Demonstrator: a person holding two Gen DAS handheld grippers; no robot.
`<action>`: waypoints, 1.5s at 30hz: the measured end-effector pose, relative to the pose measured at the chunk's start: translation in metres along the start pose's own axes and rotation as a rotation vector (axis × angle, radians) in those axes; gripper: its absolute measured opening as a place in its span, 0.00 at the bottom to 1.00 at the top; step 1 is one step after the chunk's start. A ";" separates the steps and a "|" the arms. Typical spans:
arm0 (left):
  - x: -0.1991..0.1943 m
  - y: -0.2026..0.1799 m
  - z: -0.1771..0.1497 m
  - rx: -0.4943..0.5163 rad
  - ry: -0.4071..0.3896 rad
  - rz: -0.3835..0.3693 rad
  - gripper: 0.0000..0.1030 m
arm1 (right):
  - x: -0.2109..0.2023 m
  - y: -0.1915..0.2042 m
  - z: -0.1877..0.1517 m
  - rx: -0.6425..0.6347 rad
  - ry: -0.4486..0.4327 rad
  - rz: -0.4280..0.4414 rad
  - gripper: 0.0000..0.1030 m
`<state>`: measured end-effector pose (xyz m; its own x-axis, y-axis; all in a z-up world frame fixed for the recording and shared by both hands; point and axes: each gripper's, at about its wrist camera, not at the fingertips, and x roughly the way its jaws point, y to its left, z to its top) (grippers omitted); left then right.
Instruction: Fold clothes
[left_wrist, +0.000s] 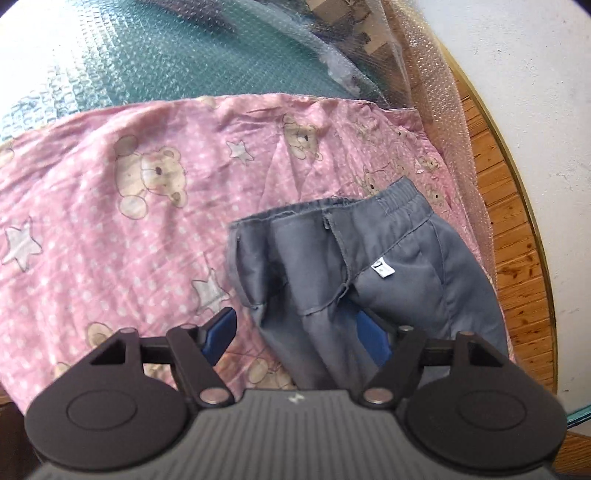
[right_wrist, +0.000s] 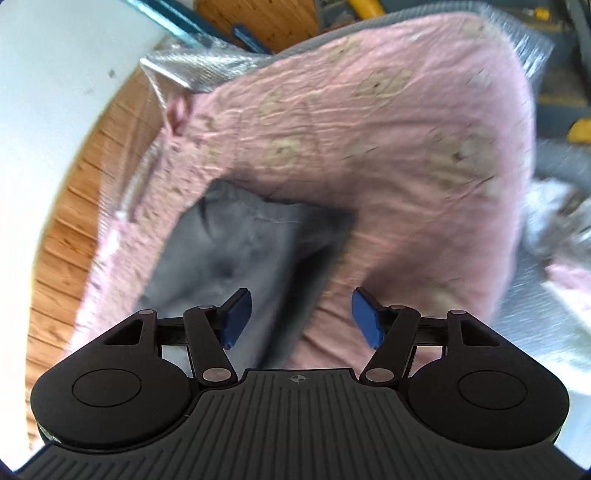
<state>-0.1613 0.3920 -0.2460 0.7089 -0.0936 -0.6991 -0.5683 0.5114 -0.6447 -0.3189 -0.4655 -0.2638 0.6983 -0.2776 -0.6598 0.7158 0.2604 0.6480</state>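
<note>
Both grippers have let go: the fold is down and you are between steps.

Nearest you, the left gripper (left_wrist: 295, 334) has its jaws spread with grey cloth lying loose between them, the right pad partly hidden behind it, nothing pinched. The right gripper (right_wrist: 301, 317) is also spread and holds nothing, its view blurred. Just beyond both, the grey shorts (left_wrist: 354, 266) lie inside out and doubled on the pink bear-print sheet (left_wrist: 147, 192), waistband at the far end, near the sheet's right edge. Next, I judge, you need a fresh hold on the near end to fold again.
</note>
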 end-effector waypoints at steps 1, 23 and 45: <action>0.006 -0.002 -0.002 -0.012 0.007 -0.007 0.74 | 0.004 0.002 0.000 0.009 -0.008 0.013 0.70; -0.020 -0.083 0.049 -0.007 -0.182 -0.275 0.07 | -0.019 0.093 0.050 -0.146 -0.098 0.086 0.00; 0.020 0.022 0.000 -0.066 -0.079 -0.042 0.60 | -0.005 0.004 -0.038 0.090 -0.012 0.083 0.61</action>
<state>-0.1592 0.4013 -0.2744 0.7620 -0.0453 -0.6460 -0.5615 0.4509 -0.6939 -0.3196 -0.4280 -0.2727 0.7549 -0.2694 -0.5979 0.6511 0.1989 0.7325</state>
